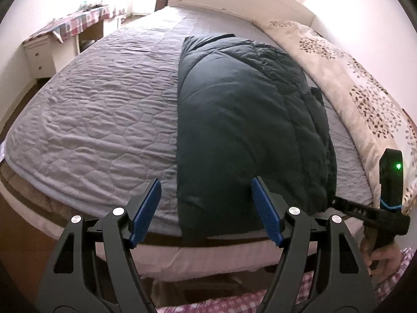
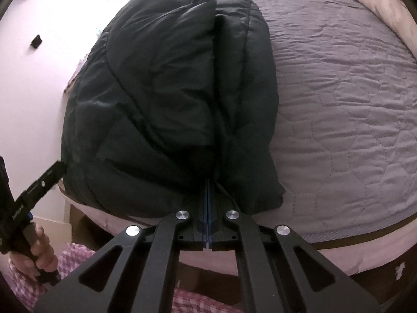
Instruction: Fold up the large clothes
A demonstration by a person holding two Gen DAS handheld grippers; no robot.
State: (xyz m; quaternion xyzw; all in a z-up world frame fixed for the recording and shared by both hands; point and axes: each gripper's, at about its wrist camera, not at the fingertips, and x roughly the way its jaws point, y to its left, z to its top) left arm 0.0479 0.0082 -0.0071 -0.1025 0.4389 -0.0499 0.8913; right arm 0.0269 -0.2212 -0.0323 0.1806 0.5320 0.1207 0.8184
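The dark puffer coat lay lengthwise on the grey quilted bed, already narrowed into a long strip, its near end at the bed's six o'clock edge; the floral duvet ran along the three o'clock side; by my judgement the lengthwise folds were done and the end-to-end fold was left. The left tongs stood wide apart and empty, poised above the near hem; the right tongs were pressed together, apparently pinching the near hem of the coat, though the dark cloth hid the tips.
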